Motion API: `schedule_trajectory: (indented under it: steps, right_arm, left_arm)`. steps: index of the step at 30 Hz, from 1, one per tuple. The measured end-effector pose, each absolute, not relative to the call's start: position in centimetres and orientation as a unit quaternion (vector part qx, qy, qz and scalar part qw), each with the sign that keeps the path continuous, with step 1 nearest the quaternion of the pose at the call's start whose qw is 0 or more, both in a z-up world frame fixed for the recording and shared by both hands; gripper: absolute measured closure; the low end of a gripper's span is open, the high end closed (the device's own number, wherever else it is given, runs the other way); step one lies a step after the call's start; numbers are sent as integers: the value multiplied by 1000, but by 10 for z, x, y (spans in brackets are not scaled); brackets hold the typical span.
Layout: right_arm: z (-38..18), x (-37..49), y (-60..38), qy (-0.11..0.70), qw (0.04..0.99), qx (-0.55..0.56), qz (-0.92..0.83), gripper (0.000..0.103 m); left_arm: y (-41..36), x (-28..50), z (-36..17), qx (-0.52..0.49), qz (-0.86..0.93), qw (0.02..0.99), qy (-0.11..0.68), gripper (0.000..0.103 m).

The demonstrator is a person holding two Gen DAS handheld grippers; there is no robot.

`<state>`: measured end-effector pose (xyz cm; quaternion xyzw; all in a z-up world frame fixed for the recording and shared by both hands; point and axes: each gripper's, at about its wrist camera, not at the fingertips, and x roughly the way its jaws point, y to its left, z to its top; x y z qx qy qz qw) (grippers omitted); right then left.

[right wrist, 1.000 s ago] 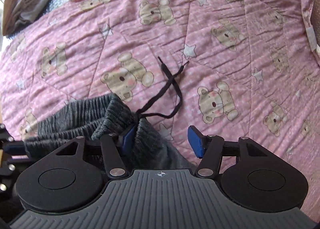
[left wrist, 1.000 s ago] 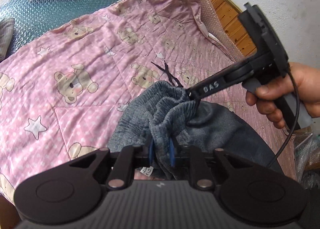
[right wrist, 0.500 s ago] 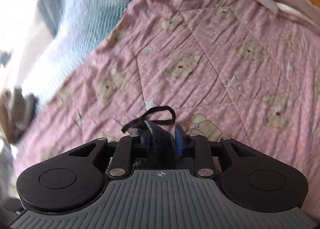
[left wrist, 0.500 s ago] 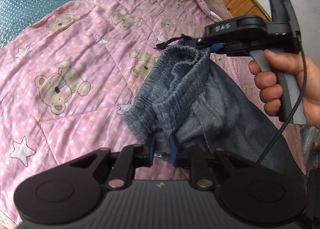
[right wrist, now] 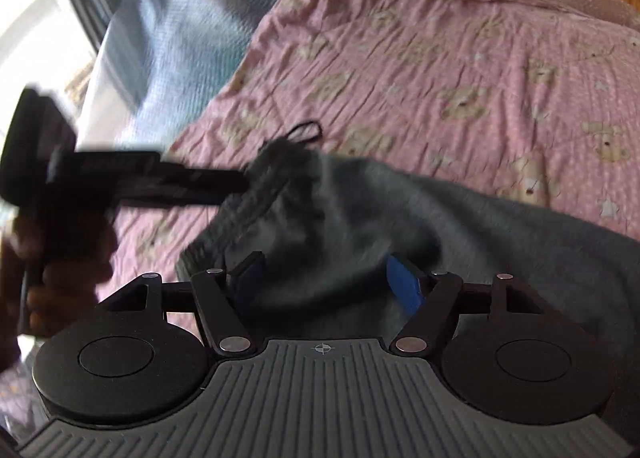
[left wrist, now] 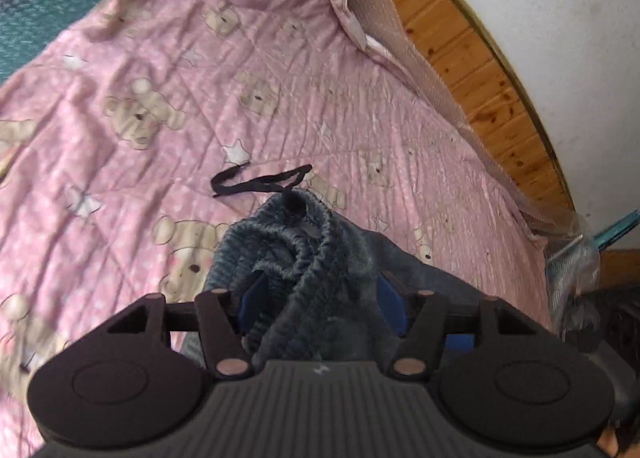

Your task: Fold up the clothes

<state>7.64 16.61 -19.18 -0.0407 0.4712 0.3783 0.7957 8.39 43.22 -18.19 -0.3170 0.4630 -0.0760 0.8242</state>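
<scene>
Only the right view shows a hand (right wrist: 60, 246).

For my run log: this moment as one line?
left gripper: jaws just opened, over waistband | right gripper: jaws just opened | grey pants: on pink quilt

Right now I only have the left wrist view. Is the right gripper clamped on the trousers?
Observer: No. The right gripper has just been opening its jaws; the grey trousers lie between them, unpinched.
Operator: Where does my left gripper sit in that view?
Observer: The left gripper comes in from the left, tips at the bunched waistband just below the drawstring. Its jaws have just been opening too, with fabric between them.
</scene>
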Motion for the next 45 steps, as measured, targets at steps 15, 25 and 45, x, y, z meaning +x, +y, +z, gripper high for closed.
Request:
schedule_trajectory:
  steps: [15, 25, 45]
  right_arm:
    - [-192, -4, 151, 459, 801, -74, 376, 47]
    - [-230, -32, 143, 479, 787, -57, 385, 44]
    - [-236, -85, -68, 420, 844, -251, 219, 43]
  left_arm:
    - [460, 81, -158, -268, -45, 834, 480, 61]
    - [403, 24, -188, -69, 7, 849, 523, 45]
    - [336, 24, -155, -224, -51, 819, 526, 50]
